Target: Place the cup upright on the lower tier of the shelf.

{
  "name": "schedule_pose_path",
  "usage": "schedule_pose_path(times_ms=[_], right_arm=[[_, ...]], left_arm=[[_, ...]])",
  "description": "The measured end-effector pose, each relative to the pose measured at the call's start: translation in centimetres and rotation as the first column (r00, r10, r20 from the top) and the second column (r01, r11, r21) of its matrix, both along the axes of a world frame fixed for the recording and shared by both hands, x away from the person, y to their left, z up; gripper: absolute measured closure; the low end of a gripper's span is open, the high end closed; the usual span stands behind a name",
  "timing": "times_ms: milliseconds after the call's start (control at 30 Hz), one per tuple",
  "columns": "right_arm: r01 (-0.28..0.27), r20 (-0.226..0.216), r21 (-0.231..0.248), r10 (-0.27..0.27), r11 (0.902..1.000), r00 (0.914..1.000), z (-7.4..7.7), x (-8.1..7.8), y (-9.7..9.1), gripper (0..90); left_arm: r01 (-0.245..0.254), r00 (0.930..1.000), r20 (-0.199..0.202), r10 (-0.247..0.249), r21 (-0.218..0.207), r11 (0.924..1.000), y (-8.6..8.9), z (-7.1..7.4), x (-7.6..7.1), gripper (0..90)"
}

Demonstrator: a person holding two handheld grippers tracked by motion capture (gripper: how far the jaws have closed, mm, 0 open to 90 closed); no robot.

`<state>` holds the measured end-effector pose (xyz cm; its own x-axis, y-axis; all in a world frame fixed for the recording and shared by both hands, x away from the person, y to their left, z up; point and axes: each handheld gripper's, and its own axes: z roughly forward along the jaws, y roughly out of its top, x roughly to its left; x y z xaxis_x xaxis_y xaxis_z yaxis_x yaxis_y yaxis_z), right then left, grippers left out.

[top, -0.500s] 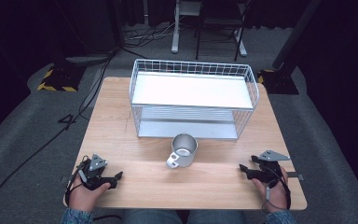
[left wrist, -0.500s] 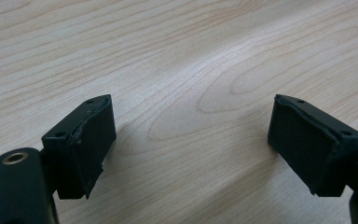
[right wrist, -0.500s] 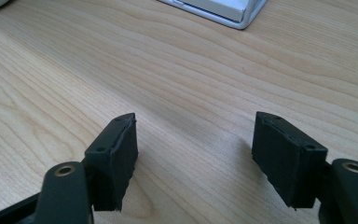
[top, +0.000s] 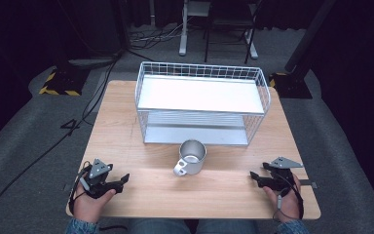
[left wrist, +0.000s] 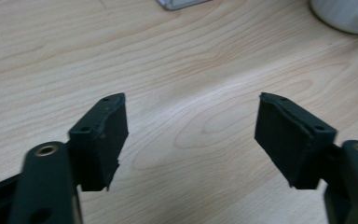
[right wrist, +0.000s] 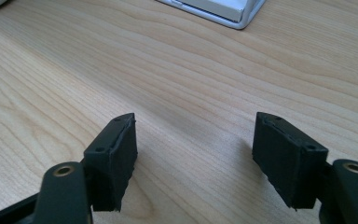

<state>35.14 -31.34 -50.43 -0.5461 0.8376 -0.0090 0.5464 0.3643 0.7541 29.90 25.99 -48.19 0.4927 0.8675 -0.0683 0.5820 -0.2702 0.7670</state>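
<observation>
Both claws, left claw and right claw, sit released and empty on the wooden counter. I'd grab the small silver metal mug by its body, coming in level, and avoid the handle.

- A small silver metal mug with a loop handle stands upright on the wooden tabletop, mouth open to the ceiling and nothing visible inside it.
- It sits near the middle of the tabletop, somewhat closer to the near edge than to the far edge.
- Its handle points toward the near left corner.
- In the left gripper view its pale rounded base shows at the top right, resting flat on the wood.
</observation>
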Motion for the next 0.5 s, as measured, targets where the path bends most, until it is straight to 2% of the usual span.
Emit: schedule_pose_path(times_ms=[67, 200, 333, 367, 400, 500], right_arm=[[0.000, -0.001, 0.000, 0.000, 1.0000, 1.0000, 0.0, 0.0, 0.0, 30.7], [0.000, -0.001, 0.000, 0.000, 1.0000, 1.0000, 0.0, 0.0, 0.0, 30.7], [0.000, 0.001, -0.001, 0.000, 1.0000, 1.0000, 0.0, 0.0, 0.0, 30.5], [0.000, 0.001, -0.001, 0.000, 1.0000, 1.0000, 0.0, 0.0, 0.0, 30.6], [0.001, 0.001, -0.001, -0.001, 1.0000, 1.0000, 0.0, 0.0, 0.0, 30.5], [0.004, 0.001, 0.001, -0.004, 1.0000, 1.0000, 0.0, 0.0, 0.0, 30.6]], left_arm=[[0.020, 0.9998, 0.008, -0.020, 0.040, 0.9990, -0.2, 0.6, -0.1, 33.6], [0.047, 0.9989, -0.007, -0.047, 0.024, 0.9986, -0.9, 1.3, -0.3, 40.1], [0.063, 0.9979, 0.015, -0.063, 0.017, 0.9979, -1.8, 2.1, -0.6, 43.3], [0.061, 0.9982, -0.003, -0.061, 0.015, 0.9980, -2.1, 2.3, -0.7, 44.0], [0.062, 0.9980, -0.006, -0.062, 0.016, 0.9979, -2.3, 2.5, -0.7, 44.1], [0.075, 0.9970, 0.019, -0.075, 0.026, 0.9969, -2.9, 3.0, -0.6, 43.8]])
